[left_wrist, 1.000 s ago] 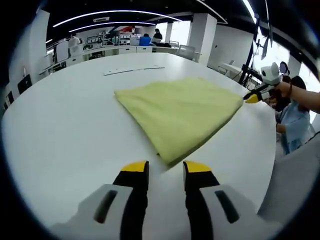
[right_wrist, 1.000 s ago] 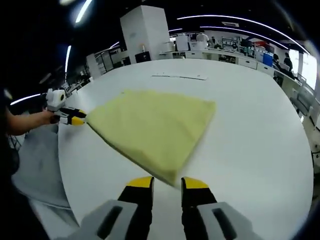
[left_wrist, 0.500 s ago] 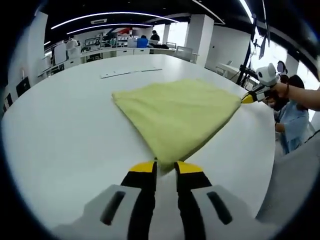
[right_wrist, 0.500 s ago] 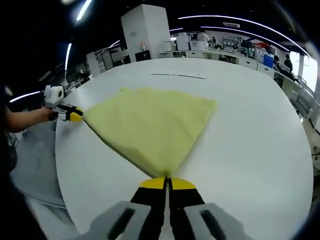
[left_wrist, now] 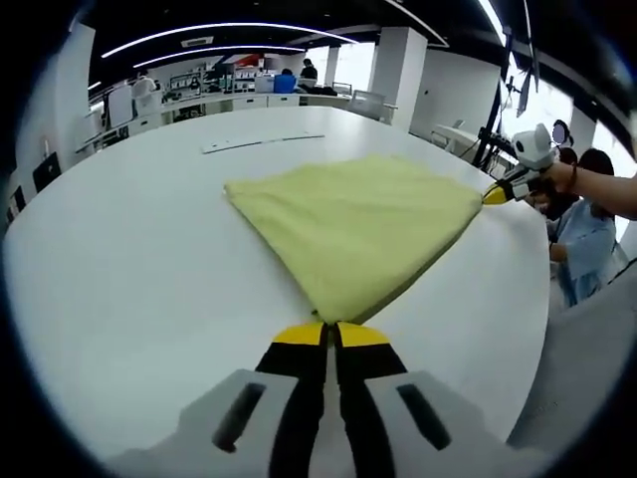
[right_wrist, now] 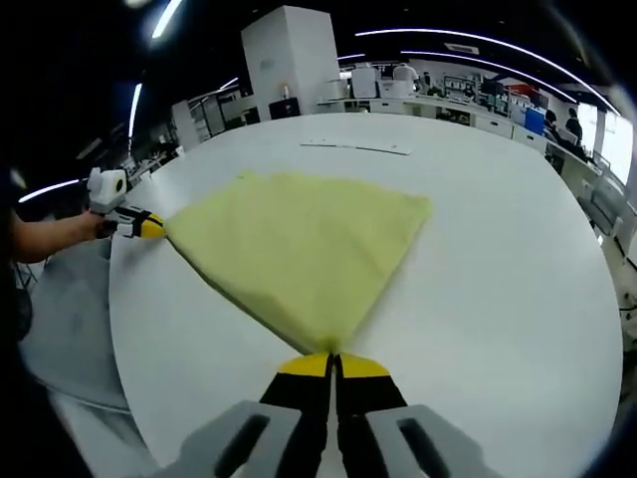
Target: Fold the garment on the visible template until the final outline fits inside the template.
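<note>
A yellow-green garment (left_wrist: pixel 358 219) lies folded flat in a rough triangle on the round white table (left_wrist: pixel 129 269). My left gripper (left_wrist: pixel 330 327) is shut on its near corner. In the right gripper view the same garment (right_wrist: pixel 299 244) spreads away from my right gripper (right_wrist: pixel 333 357), which is shut on another corner. The right gripper (left_wrist: pixel 496 195) also appears at the garment's far right corner in the left gripper view, held by a hand. The left gripper (right_wrist: pixel 149 226) shows at the garment's left tip. A thin template outline (left_wrist: pixel 264 142) lies on the table beyond the garment.
A seated person in blue (left_wrist: pixel 582 249) is beyond the table's right edge. Grey fabric (right_wrist: pixel 70 329) hangs past the table's left edge in the right gripper view. Desks and a white pillar (right_wrist: pixel 289 60) stand far behind. The template outline (right_wrist: pixel 358 148) lies near the far rim.
My left gripper's jaws closed step by step onto the garment's near corner. My right gripper shut on its corner half a second ago and has held since.
</note>
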### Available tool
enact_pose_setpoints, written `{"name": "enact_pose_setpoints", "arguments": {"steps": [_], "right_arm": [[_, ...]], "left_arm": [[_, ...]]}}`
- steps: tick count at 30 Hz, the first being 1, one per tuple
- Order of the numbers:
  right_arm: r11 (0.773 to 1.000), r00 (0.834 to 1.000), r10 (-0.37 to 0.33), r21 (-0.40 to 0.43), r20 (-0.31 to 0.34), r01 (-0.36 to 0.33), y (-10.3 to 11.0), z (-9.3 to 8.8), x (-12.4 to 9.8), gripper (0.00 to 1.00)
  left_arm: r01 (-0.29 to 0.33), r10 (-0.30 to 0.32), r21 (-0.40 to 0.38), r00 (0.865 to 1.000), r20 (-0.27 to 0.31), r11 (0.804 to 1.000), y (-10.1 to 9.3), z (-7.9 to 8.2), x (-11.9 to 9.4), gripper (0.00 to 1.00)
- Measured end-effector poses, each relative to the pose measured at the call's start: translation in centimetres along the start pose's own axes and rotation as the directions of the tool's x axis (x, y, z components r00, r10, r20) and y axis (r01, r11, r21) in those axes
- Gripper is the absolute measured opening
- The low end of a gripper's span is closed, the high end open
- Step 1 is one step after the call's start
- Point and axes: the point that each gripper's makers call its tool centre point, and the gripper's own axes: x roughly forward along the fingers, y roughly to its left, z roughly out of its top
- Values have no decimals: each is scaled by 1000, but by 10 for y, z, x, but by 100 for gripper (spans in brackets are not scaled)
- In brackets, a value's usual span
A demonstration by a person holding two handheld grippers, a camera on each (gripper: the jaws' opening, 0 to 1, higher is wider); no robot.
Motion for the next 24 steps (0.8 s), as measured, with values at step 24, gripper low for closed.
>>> {"name": "enact_pose_setpoints", "arguments": {"steps": [24], "right_arm": [[999,999,35,-9,-15,-35,19,-16,-15,0]], "left_arm": [[-4,9,79,998,-63,997,-5,-16,-18,0]]}}
